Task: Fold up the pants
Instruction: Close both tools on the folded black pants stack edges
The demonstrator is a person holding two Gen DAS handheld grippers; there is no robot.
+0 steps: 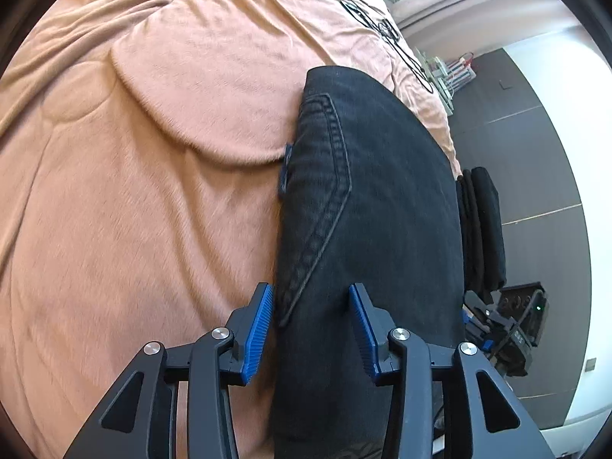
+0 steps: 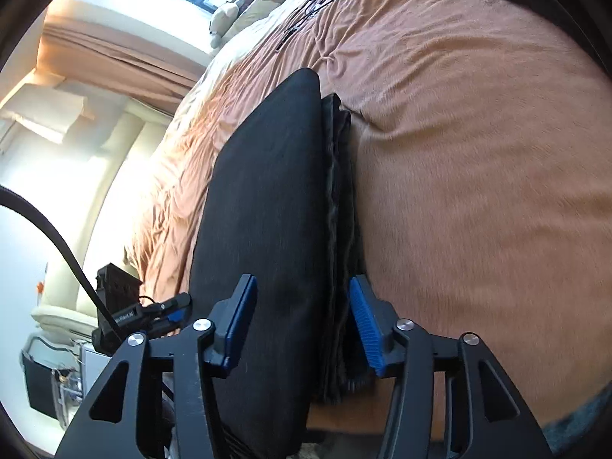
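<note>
On orange blanket [image 1: 134, 191]: black pants [image 1: 367, 210] folded thick, pocket seam up. Your left gripper [image 1: 310, 329] and right gripper [image 2: 302, 329] straddle them, pads apart, not pressing.

Both tongs [image 1: 310, 302] [image 2: 302, 294] parted, angled downward

black pants [image 1: 375, 199], orange blanket [image 1: 134, 191], blue pads [image 1: 260, 329]

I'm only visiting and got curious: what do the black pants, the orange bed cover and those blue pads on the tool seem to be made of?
Pants: likely black denim, matte; a stitched back pocket and heavy seams show.
Bed cover: probably plush fleece, with a short fuzzy nap and soft creases.
Blue pads: ribbed, perhaps rubber or soft plastic; I can't tell which.
</note>
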